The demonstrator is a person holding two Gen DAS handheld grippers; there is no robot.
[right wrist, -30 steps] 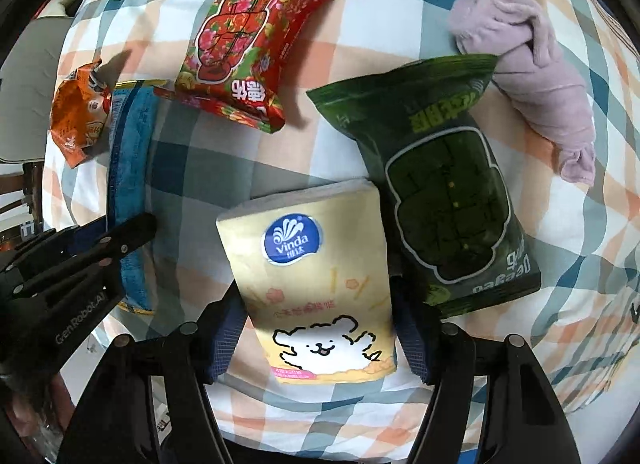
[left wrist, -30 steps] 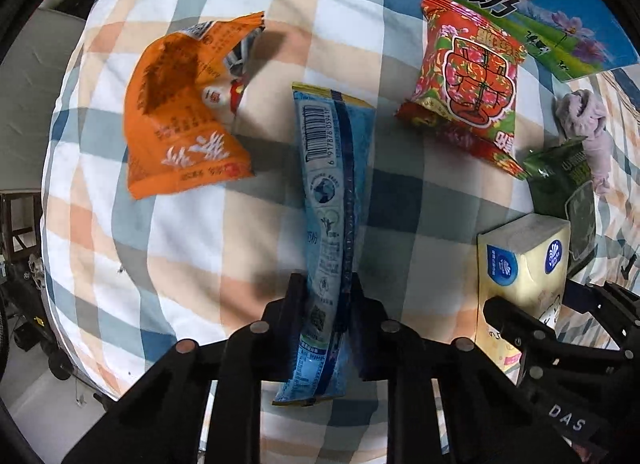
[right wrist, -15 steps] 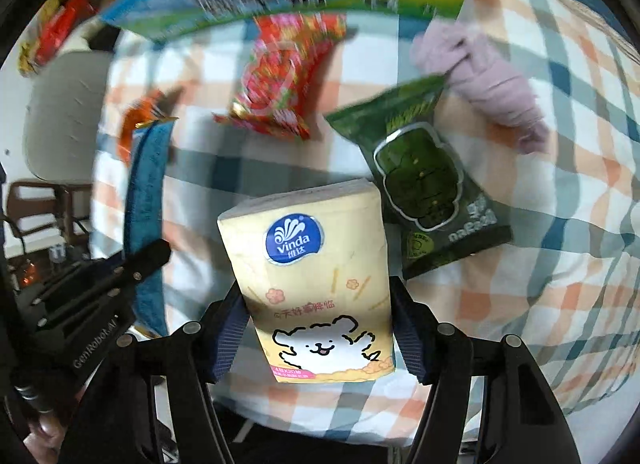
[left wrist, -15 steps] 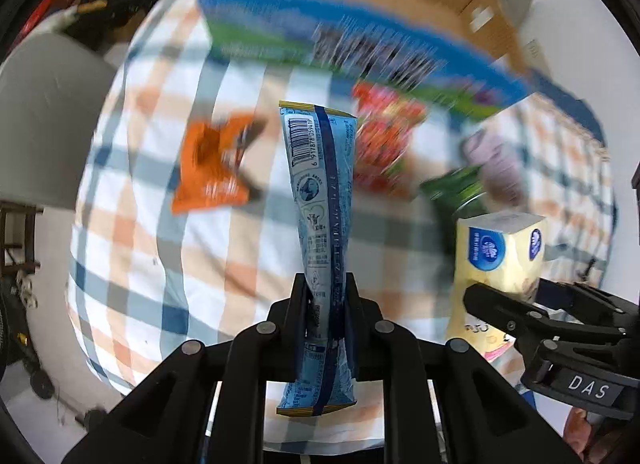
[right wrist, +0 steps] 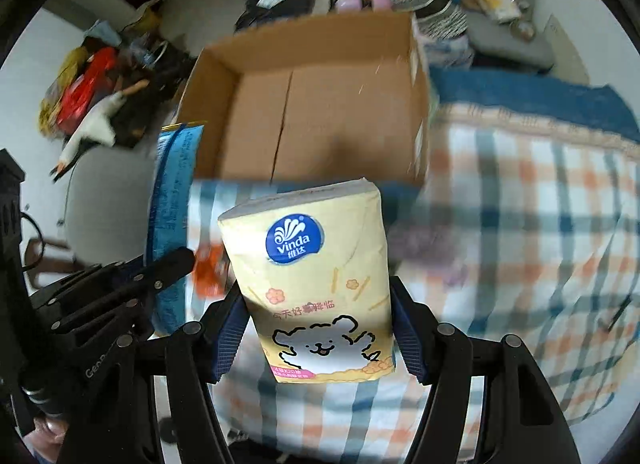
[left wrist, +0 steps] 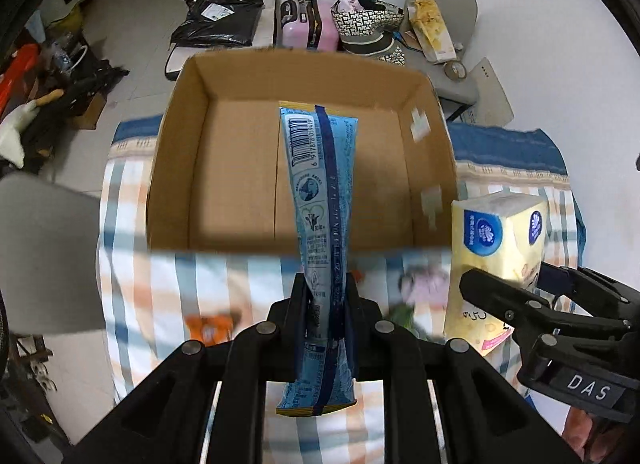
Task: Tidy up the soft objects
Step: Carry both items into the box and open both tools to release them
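Both packs were raised off the checked cloth [left wrist: 132, 284] since a second earlier. Left gripper [left wrist: 326, 304] was clamped on the blue packet [left wrist: 320, 199]; right gripper [right wrist: 316, 328] on the Vinda tissue pack [right wrist: 316, 264]. The empty cardboard box [left wrist: 224, 167] lay ahead of the jaws; drop-in was judged next.

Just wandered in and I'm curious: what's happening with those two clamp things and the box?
A person is holding a gripper in each hand and sorting soft items. The left gripper is shut on a long blue packet, and the right gripper is shut on a yellow tissue pack. Both items are held up in front of an open cardboard box, which looks empty. Neither has been dropped in yet. Other items lie blurred on the checked cloth below.
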